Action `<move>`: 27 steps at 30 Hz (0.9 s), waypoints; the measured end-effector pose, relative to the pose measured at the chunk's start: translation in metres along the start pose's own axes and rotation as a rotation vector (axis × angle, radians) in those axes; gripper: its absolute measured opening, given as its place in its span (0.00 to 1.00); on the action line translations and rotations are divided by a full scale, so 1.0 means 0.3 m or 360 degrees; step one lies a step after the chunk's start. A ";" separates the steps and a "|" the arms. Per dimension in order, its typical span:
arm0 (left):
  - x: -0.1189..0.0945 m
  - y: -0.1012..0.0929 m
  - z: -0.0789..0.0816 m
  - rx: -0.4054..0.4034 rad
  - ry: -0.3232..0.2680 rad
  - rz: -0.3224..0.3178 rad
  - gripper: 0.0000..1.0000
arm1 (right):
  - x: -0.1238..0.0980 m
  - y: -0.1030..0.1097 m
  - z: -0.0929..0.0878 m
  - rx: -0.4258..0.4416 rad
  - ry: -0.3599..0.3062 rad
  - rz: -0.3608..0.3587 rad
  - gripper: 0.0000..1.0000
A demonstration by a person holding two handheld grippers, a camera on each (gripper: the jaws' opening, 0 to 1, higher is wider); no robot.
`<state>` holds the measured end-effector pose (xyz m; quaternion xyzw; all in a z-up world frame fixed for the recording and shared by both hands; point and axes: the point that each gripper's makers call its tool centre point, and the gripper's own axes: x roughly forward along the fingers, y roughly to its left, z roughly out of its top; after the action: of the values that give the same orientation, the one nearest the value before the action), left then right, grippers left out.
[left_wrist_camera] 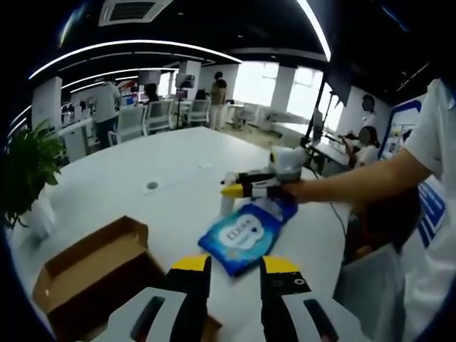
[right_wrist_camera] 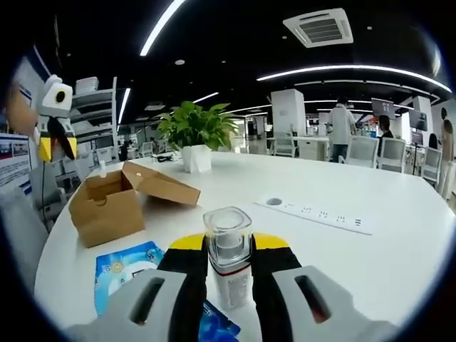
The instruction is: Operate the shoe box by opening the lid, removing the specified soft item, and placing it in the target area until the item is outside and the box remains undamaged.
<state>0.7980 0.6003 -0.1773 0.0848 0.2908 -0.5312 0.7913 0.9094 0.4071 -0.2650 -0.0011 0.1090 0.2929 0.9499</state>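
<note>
Cardboard shoe box (right_wrist_camera: 114, 203) sits open on the white worktop (right_wrist_camera: 370, 263), lid flapped back. Blue soft pack (left_wrist_camera: 246, 235) already lies outside, beside it. Right gripper (right_wrist_camera: 228, 260) clamps a small clear-capped bottle (right_wrist_camera: 228, 246); left gripper (left_wrist_camera: 235, 274) hangs open, empty. Removal looks done; next, I'd judge, set that bottle down gently.

Brown box (right_wrist_camera: 107, 206) sitting on a white counter (right_wrist_camera: 370, 263); blue pack (left_wrist_camera: 246, 235) showing white lettering; gripper (right_wrist_camera: 226, 253) wearing yellow tips on black.
</note>
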 end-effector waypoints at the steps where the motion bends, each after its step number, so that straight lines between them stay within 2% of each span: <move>1: 0.001 -0.003 -0.005 -0.0002 0.0007 0.0003 0.27 | 0.000 0.001 0.000 -0.0001 0.0000 0.0008 0.20; 13: 0.007 -0.013 -0.015 0.0000 0.0033 -0.0002 0.27 | 0.013 0.006 -0.007 -0.0036 0.0020 0.0118 0.20; 18: 0.006 -0.009 -0.015 -0.0001 0.0032 0.0000 0.27 | 0.017 -0.012 -0.013 -0.0030 0.0029 0.0128 0.21; 27: 0.010 -0.007 -0.020 -0.0003 0.0034 -0.0004 0.26 | 0.013 0.014 -0.008 -0.0009 0.0035 0.0132 0.23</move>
<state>0.7949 0.5997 -0.1834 0.0893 0.2998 -0.5310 0.7875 0.9097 0.4125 -0.2681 -0.0025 0.1187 0.3322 0.9357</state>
